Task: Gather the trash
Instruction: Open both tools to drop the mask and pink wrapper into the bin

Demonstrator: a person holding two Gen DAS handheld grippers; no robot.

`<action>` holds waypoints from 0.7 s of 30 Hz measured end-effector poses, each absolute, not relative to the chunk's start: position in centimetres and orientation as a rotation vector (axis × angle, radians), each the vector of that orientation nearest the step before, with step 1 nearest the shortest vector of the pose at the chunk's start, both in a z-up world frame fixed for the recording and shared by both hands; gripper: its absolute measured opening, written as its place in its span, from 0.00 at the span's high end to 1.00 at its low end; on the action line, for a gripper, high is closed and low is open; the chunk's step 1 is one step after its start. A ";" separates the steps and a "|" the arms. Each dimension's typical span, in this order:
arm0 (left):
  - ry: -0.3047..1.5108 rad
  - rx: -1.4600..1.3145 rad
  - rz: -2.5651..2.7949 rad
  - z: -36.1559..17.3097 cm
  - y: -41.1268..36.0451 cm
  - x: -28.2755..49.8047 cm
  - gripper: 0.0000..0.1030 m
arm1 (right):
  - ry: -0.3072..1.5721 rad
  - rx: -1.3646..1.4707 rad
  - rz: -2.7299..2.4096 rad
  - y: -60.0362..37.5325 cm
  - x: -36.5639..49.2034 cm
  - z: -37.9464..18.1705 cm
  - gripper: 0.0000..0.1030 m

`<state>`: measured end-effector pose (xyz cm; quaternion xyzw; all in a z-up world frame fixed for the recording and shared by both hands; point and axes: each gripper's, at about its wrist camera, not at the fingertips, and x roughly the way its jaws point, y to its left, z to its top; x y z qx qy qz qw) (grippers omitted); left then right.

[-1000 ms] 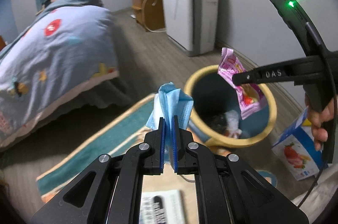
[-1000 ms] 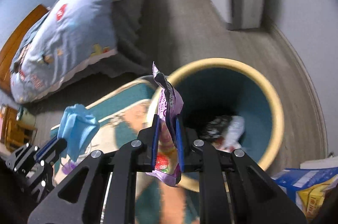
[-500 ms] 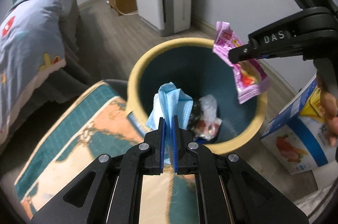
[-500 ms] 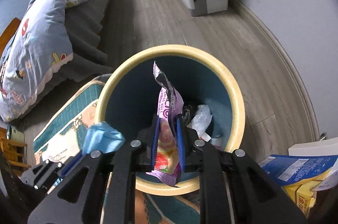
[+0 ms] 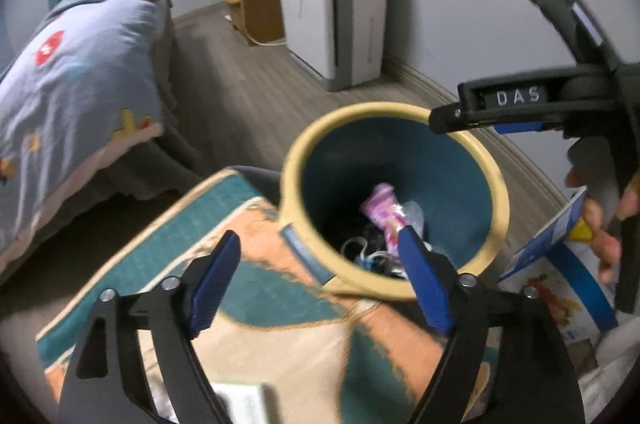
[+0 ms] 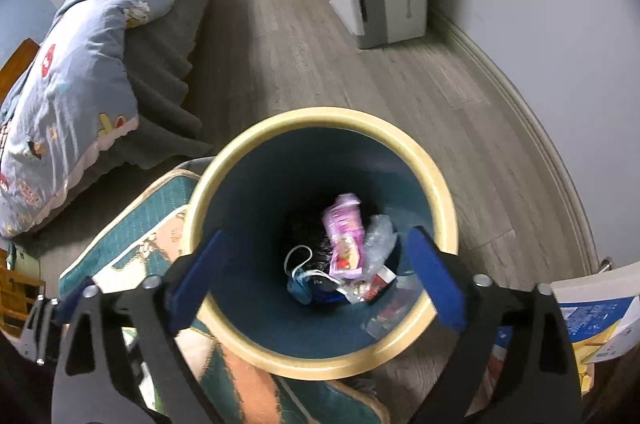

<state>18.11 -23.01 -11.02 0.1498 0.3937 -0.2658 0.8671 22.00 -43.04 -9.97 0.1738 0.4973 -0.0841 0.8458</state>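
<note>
So both pieces just went in at pretty much the same moment. Going left to right: the left gripper (image 5: 316, 280) had the blue face mask pinched half a second ago, and now its jaws have just been opening and stand wide with nothing between them. In the left wrist view they sit over the near rim of the trash bin (image 5: 496, 192), above the teal and orange rug (image 5: 256, 288).

The face mask (image 6: 300, 288) is down at the bottom of the bin now, bunched up with its white ear loops sticking out, on the left side of the pile in the right wrist view. Just beside it on the right is the pink snack wrapper (image 6: 346, 236), lying on top of some clear plastic and other bits I can't make out. It looks a little blurred, so it may have only just landed.

The right gripper (image 6: 316, 280) was clamped on that wrapper, and its jaws have also just been opening. They're spread wide and empty, looking nearly straight down into the bin.

Further right, a blue and white carton (image 5: 560, 256) sits on the floor just beside the bin, by the person's hand (image 5: 600, 224).

My take: this drop is done for 2 items. If that carton is trash too, it'd be next, but I can't tell.
</note>
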 end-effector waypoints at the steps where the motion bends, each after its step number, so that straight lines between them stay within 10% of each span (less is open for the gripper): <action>1: 0.822 0.318 -0.543 -10.4 -22.2 17.9 0.17 | 1.046 0.365 -0.166 -42.6 22.1 -9.8 0.08; 21: 0.847 0.229 -0.170 -6.1 0.1 13.7 0.10 | 1.153 0.168 0.154 -24.7 21.2 -10.0 0.06</action>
